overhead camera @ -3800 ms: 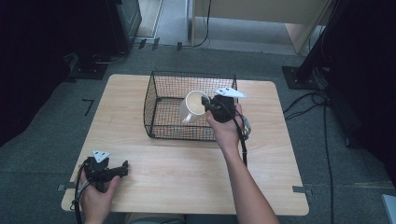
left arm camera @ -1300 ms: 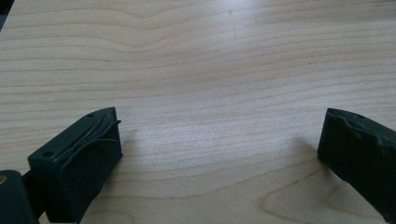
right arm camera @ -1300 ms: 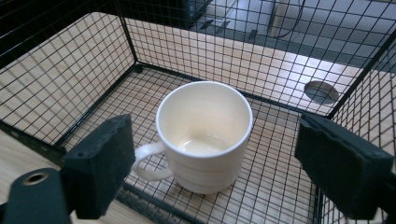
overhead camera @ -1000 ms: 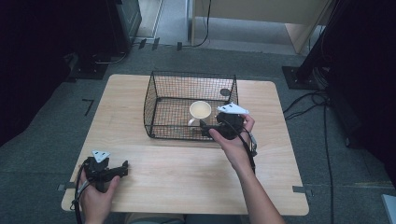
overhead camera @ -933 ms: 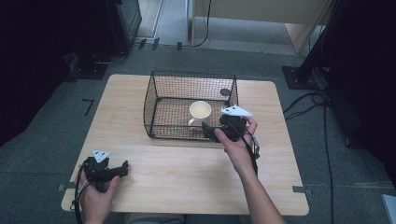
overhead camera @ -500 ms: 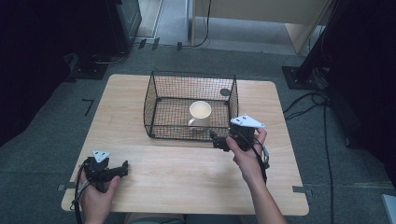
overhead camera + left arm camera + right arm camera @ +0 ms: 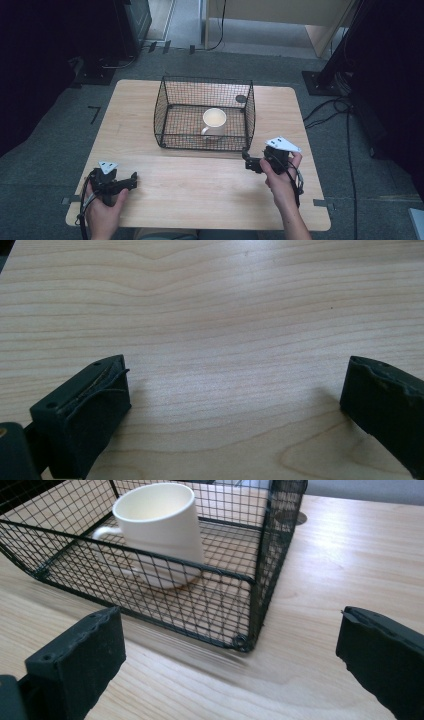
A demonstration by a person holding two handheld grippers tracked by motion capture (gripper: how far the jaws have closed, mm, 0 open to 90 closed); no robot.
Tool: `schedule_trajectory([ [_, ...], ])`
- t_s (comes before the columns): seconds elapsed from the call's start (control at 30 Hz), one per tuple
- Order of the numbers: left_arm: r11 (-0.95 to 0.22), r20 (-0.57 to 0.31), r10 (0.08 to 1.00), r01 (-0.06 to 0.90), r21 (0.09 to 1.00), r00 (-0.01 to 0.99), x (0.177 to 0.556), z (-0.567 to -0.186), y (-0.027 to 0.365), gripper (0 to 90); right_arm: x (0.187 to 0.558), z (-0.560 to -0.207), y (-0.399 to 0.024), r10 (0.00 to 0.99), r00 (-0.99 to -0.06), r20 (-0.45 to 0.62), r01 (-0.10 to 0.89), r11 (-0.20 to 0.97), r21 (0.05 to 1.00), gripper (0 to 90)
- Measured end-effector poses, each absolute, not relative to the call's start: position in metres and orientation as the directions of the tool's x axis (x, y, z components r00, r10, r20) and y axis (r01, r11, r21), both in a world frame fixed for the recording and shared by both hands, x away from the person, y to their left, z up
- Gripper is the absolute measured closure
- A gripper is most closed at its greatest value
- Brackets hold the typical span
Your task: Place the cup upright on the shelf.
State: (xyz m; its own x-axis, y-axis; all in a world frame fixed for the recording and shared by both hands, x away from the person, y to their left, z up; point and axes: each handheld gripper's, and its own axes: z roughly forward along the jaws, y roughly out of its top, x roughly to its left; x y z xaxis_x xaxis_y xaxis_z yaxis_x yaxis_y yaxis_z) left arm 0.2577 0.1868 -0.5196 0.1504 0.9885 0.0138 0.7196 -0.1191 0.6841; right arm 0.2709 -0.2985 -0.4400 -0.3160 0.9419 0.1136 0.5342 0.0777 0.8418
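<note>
A cream mug (image 7: 214, 120) stands upright inside a black wire basket (image 7: 165, 107) at the middle of the wooden table, its handle toward the near side. My right gripper (image 7: 248, 162) rests just outside the basket's near right corner, open and empty. In the right gripper view the mug (image 7: 160, 530) shows through the basket's mesh wall (image 7: 250, 580), and the right gripper (image 7: 230, 660) has its jaws wide apart. My left gripper (image 7: 133, 180) sits at the table's near left, open. In the left gripper view the left gripper (image 7: 235, 405) holds nothing over bare wood.
A small dark round spot (image 7: 241, 99) lies on the table (image 7: 200, 195) behind the basket's far right corner. Cables (image 7: 345, 115) run over the floor to the right. Dark stands and equipment border the table's far side.
The right gripper, which held the mug over the basket, has let it go inside and drawn back to the near right, outside the basket. The left gripper has stayed put.
</note>
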Motion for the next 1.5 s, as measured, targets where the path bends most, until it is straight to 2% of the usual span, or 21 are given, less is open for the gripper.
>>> schedule_trajectory([
  [0.23,-0.118,0.013,0.989,0.72,0.684,0.149,0.258,-0.52,0.187,0.0,0.263,-0.455,-0.32,0.946,-0.301,0.122,0.541,0.064,0.838,0.0],
  [0.77,-0.119,0.014,0.989,0.72,0.684,0.15,0.258,-0.52,0.187,0.0,0.246,-0.496,-0.367,0.971,-0.199,0.132,0.6,0.014,0.8,0.0],
  [1.5,-0.119,0.014,0.989,0.72,0.684,0.15,0.258,-0.52,0.187,0.0,0.219,-0.521,-0.421,0.991,-0.088,0.102,0.645,-0.022,0.764,0.0],
])
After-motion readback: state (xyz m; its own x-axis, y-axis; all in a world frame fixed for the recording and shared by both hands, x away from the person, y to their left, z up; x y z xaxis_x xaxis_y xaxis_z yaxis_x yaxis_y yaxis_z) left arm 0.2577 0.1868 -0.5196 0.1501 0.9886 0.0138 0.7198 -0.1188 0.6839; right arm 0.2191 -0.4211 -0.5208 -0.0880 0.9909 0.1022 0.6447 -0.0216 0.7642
